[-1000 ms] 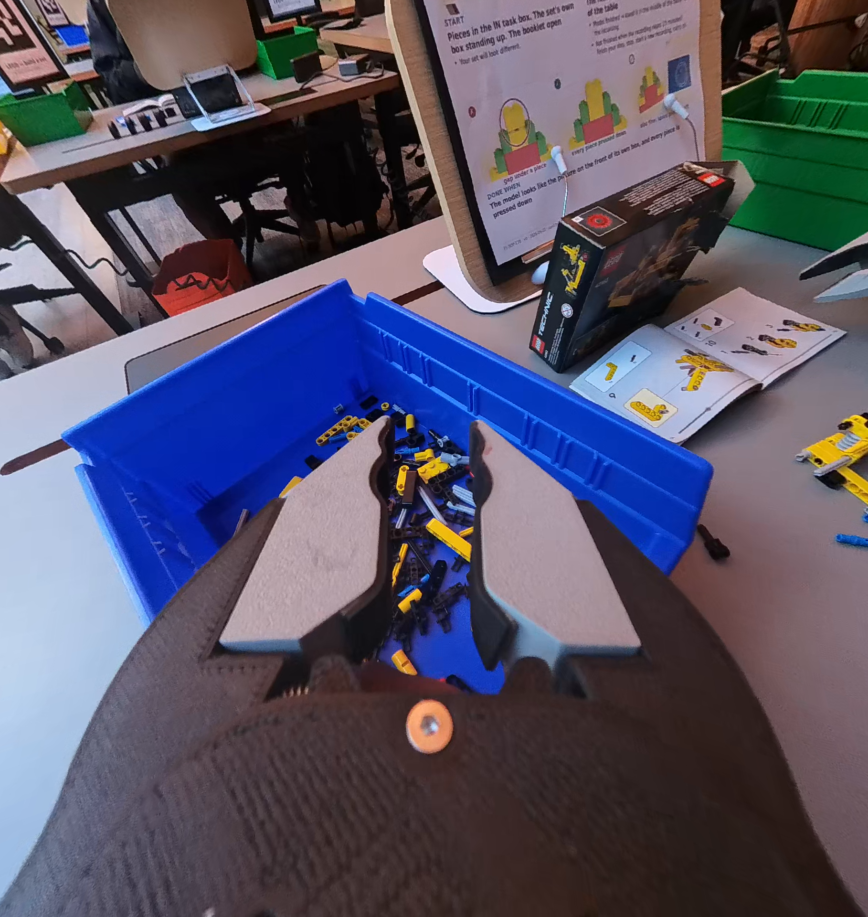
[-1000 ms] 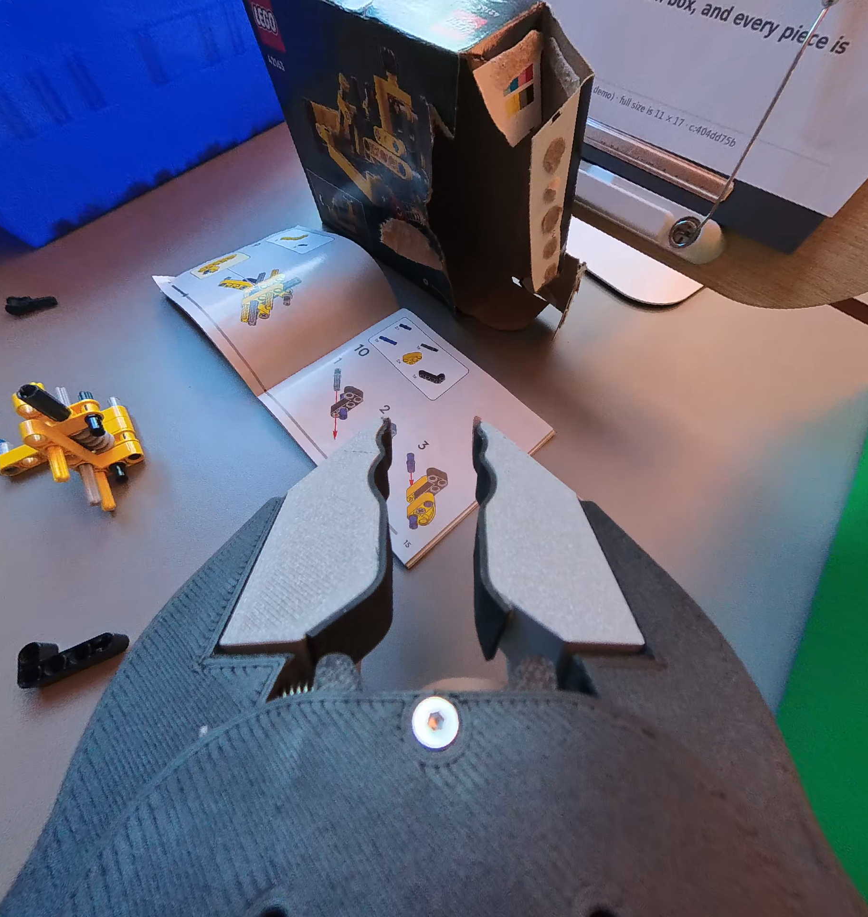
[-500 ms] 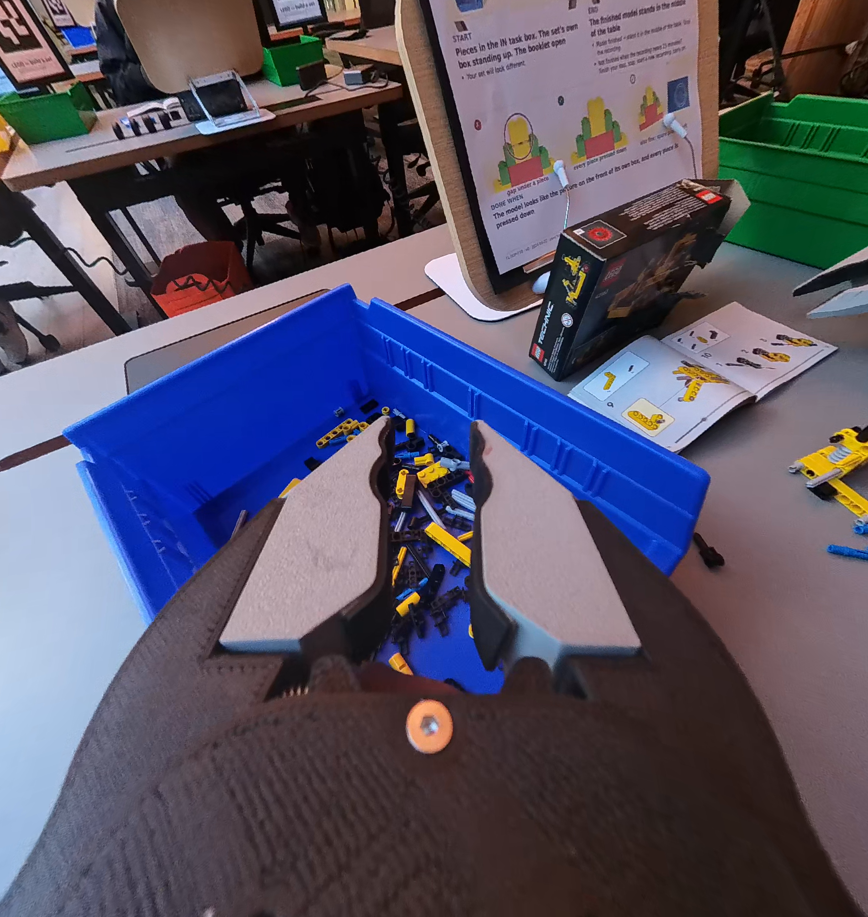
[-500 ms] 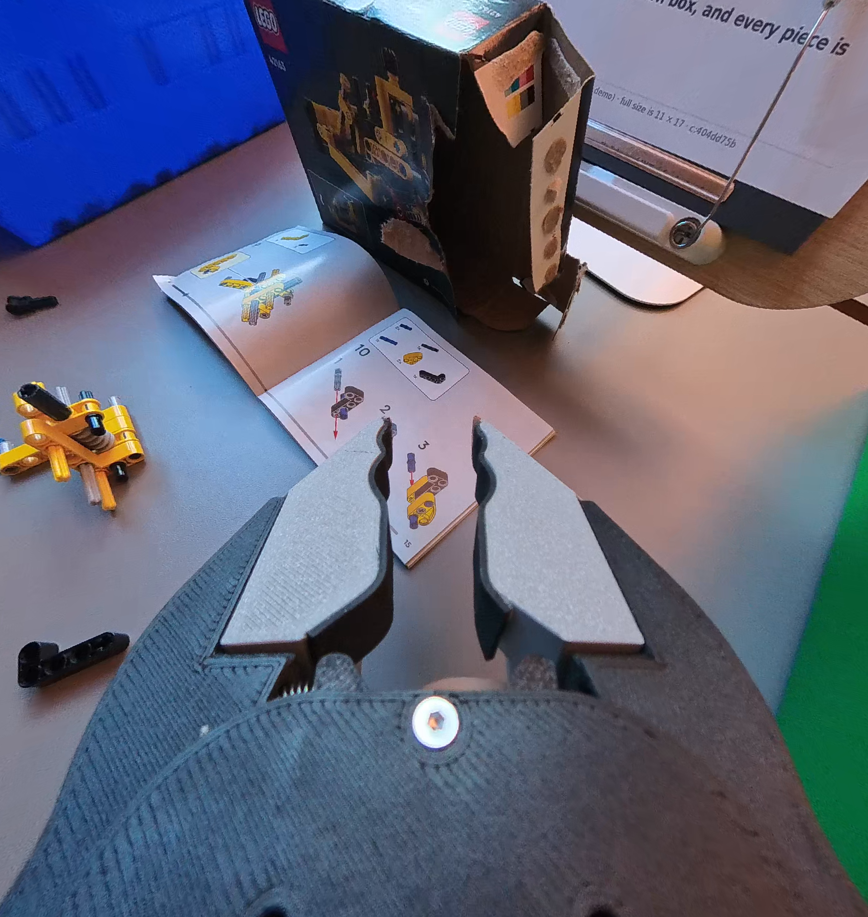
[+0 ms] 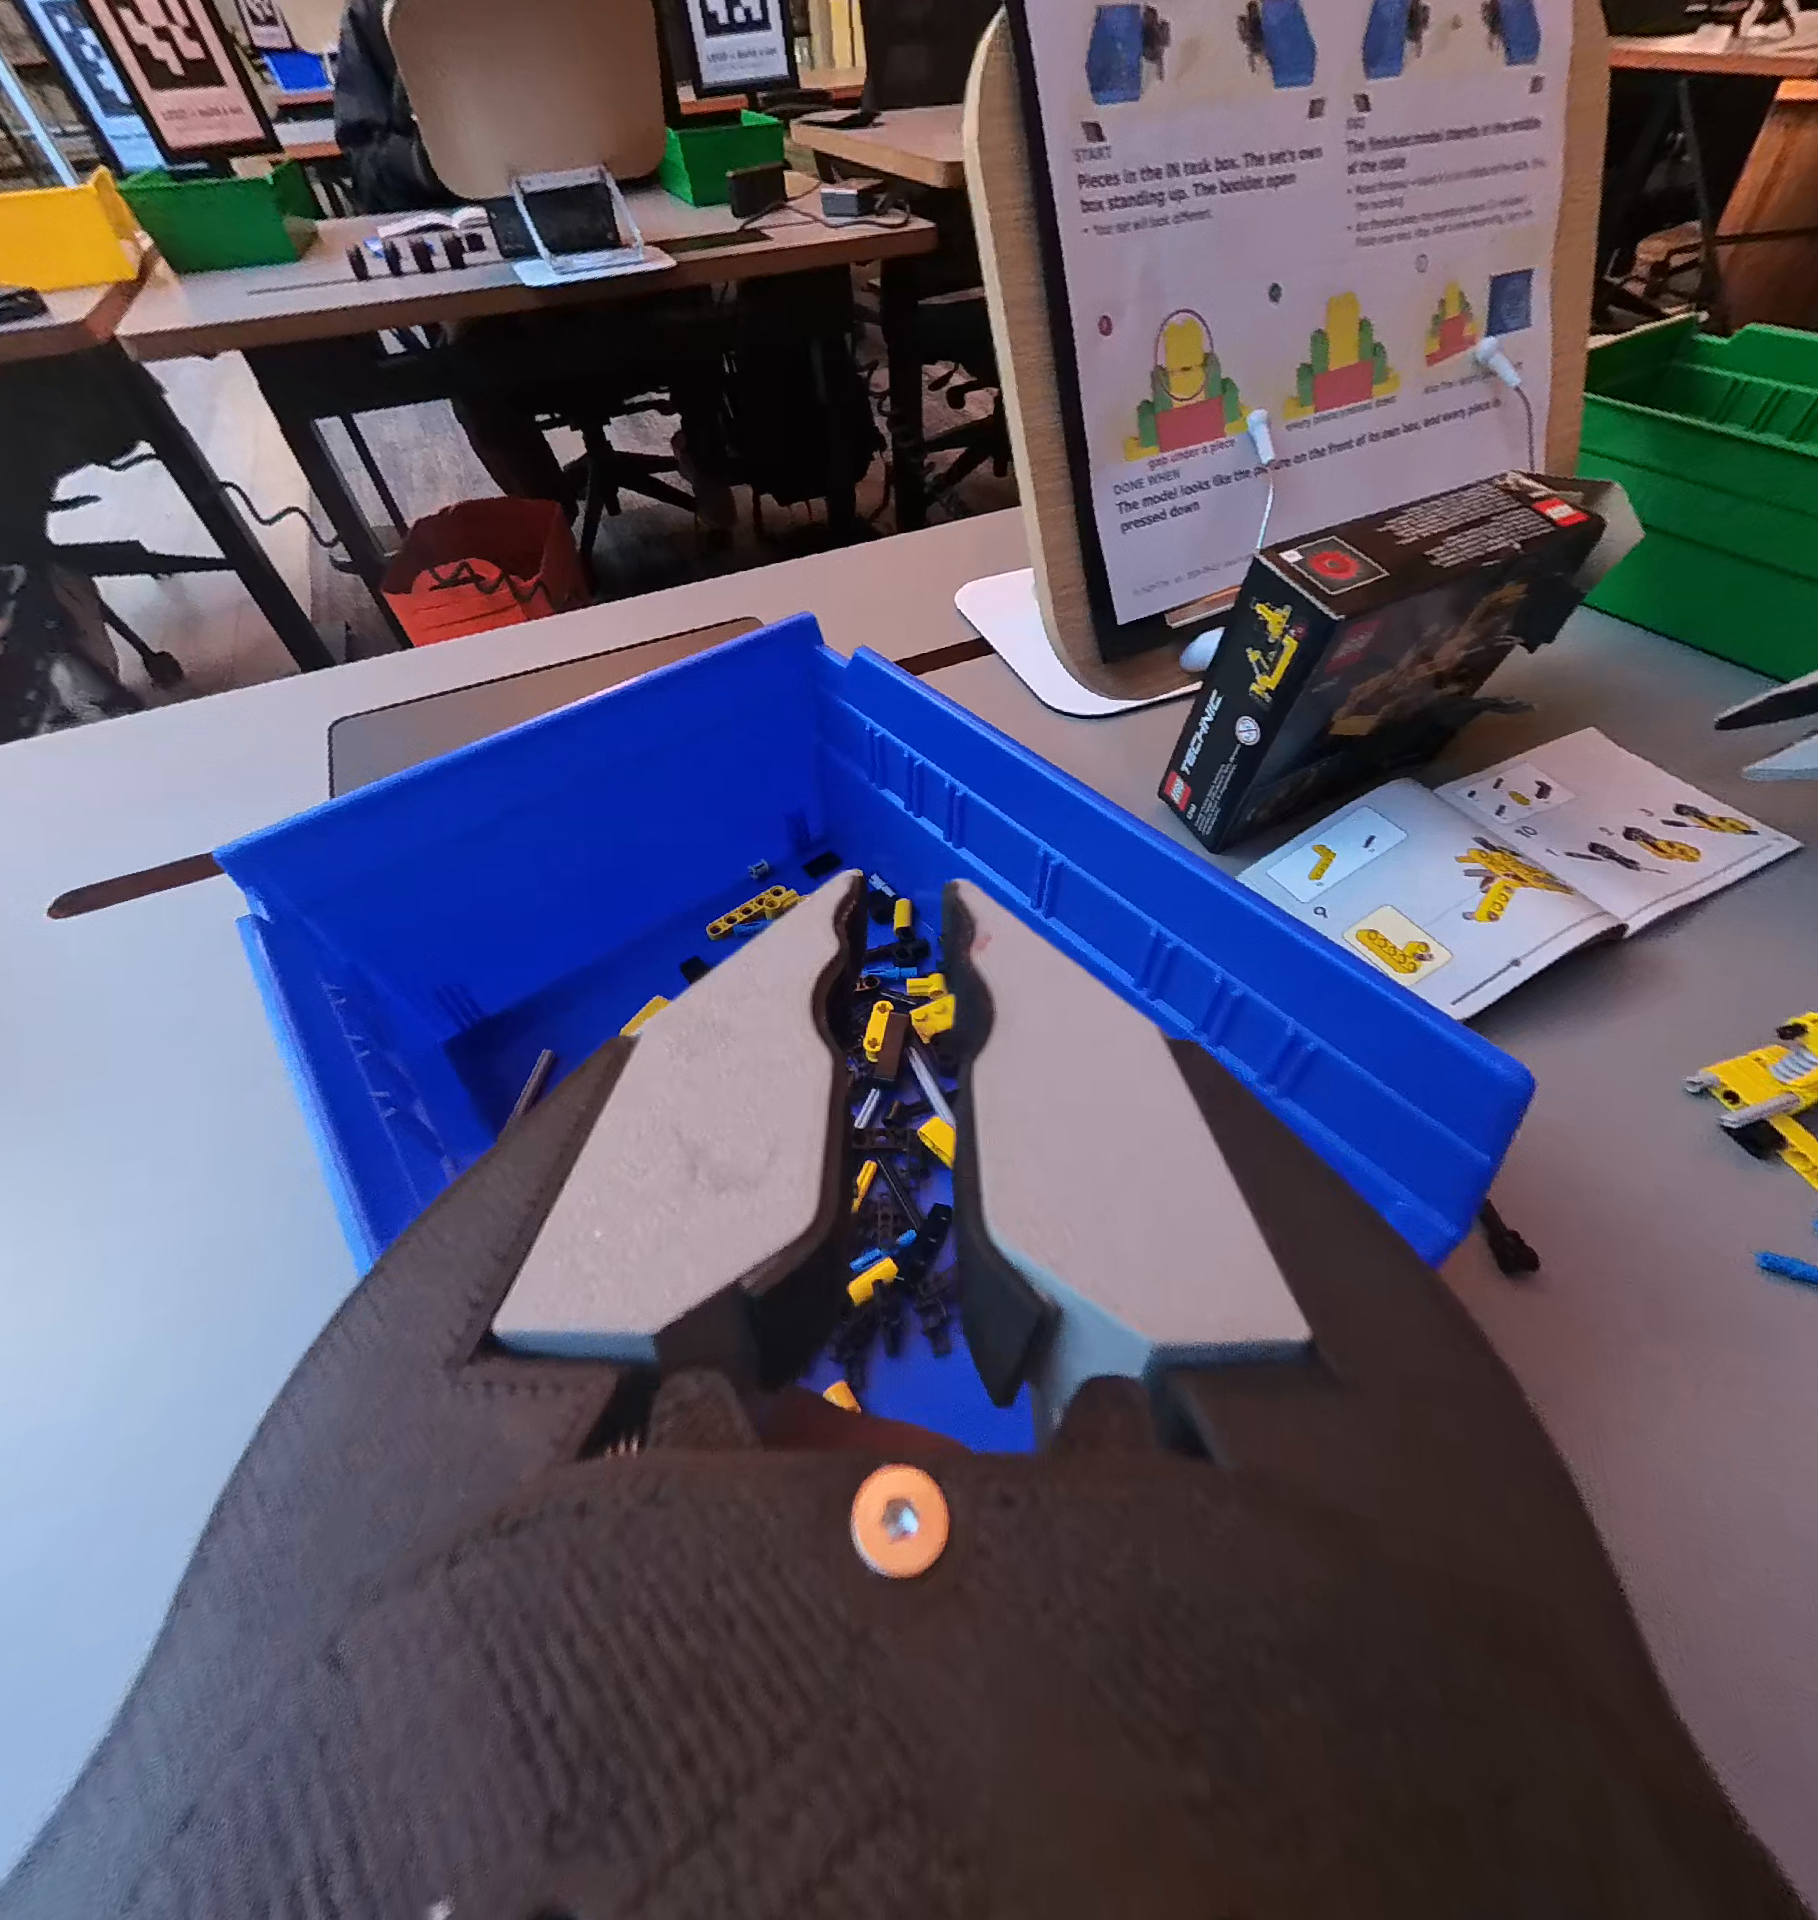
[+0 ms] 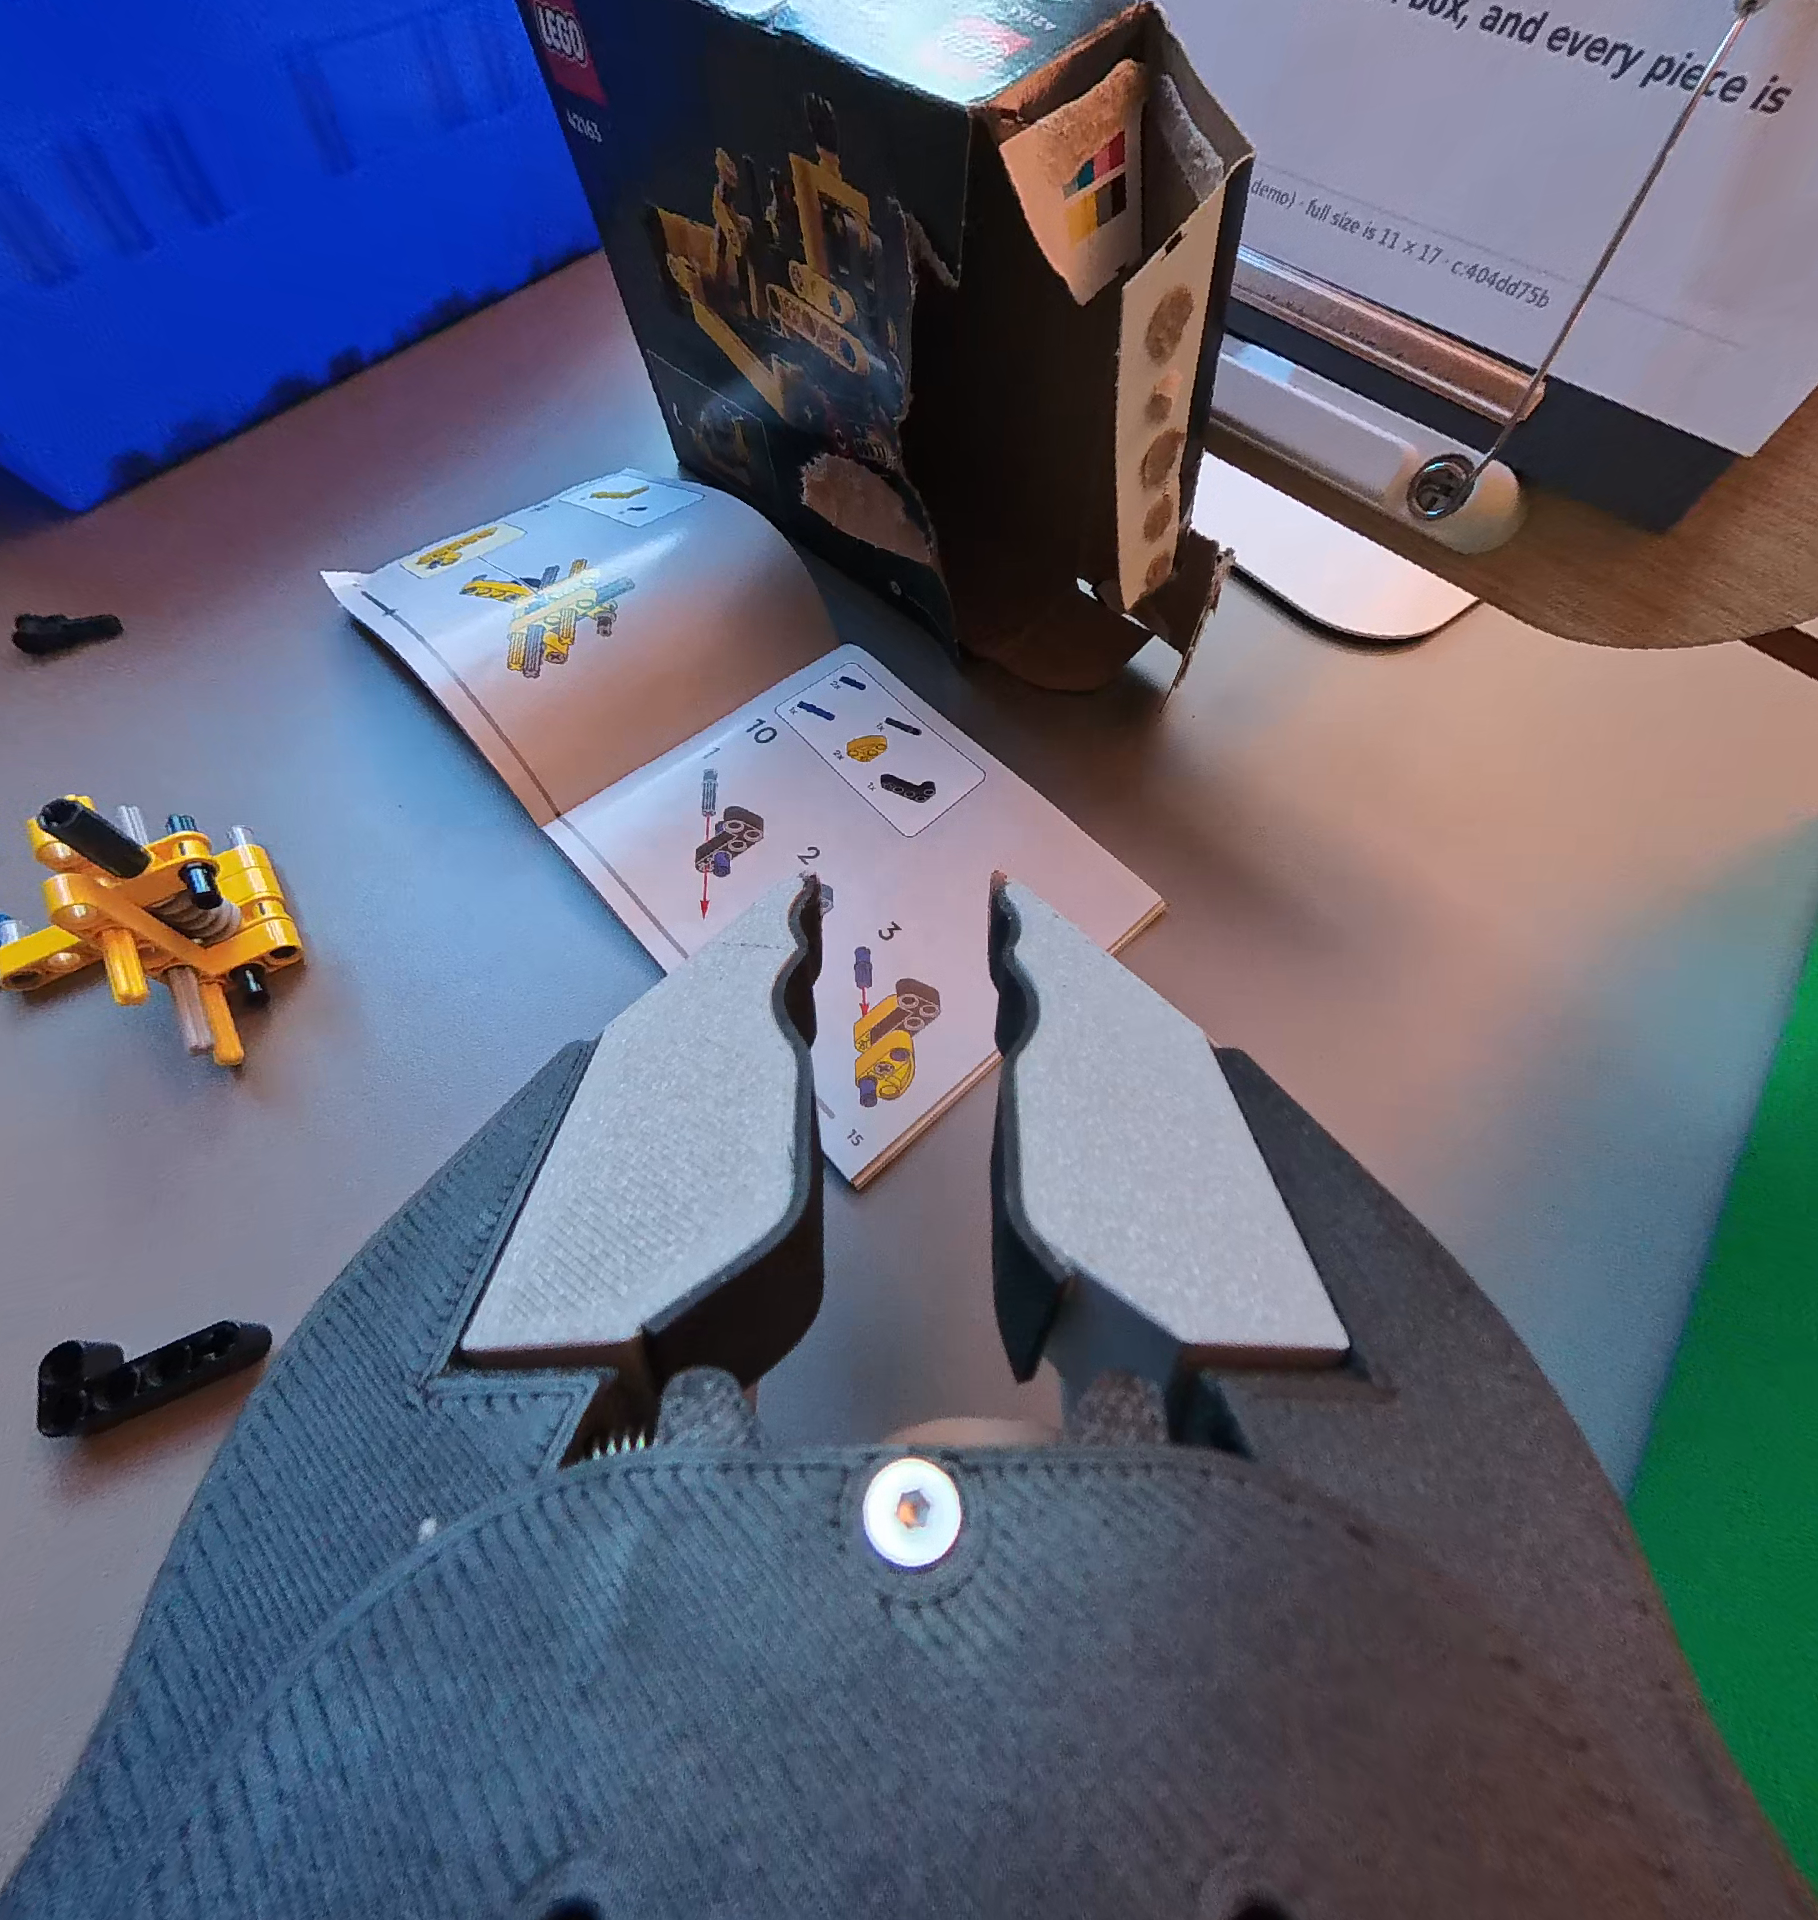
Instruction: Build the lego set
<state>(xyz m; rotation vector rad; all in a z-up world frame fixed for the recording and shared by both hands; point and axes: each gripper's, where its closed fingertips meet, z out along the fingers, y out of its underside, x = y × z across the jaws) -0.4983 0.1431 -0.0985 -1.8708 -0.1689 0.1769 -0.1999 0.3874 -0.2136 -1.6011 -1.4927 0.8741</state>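
While the right gripper (image 6: 900,894) hangs spread and empty over the open paper instruction booklet (image 6: 884,810), the left gripper (image 5: 903,904) has narrowed its empty jaws over the loose pieces (image 5: 900,1049) in the blue plastic bin (image 5: 1248,997), probably to pick one for the yellow part-built model (image 6: 146,904).

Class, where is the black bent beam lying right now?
In the right wrist view, the black beam lies low left on the table, below the yellow assembly.
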